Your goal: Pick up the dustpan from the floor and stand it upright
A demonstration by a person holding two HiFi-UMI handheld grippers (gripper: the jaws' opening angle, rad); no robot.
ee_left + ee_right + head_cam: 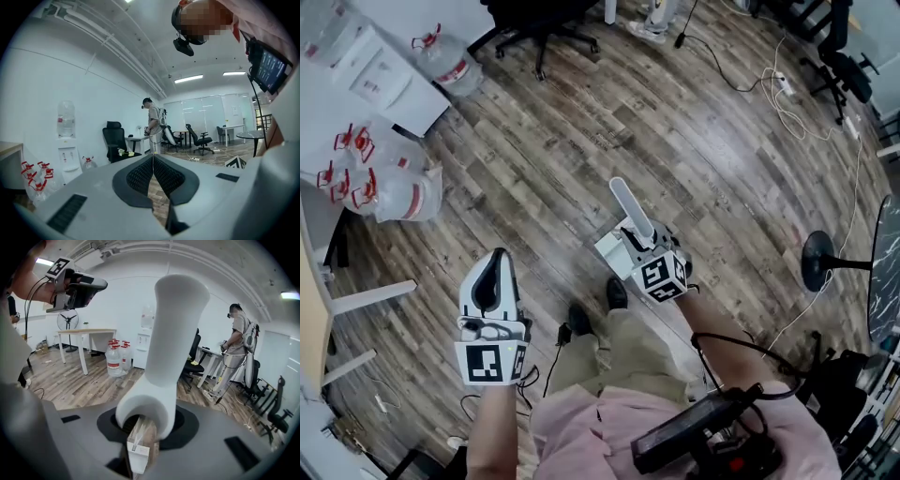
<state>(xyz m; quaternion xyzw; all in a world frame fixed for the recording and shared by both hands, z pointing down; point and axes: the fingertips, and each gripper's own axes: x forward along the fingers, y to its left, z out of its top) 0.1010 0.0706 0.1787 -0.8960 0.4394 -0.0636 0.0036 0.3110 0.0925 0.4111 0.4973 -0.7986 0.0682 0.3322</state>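
Right gripper view is showing the right claw (143,430) clamping the dustpan (176,343), probably needing a steady vertical set-down; left claw (153,174) is idling closed.

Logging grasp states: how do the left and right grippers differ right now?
The left gripper is shut on nothing, jaws together; the right gripper is shut on the white dustpan handle. Nothing sticks out of the left gripper; the handle juts forward from the right gripper. Both hang over the wood floor.
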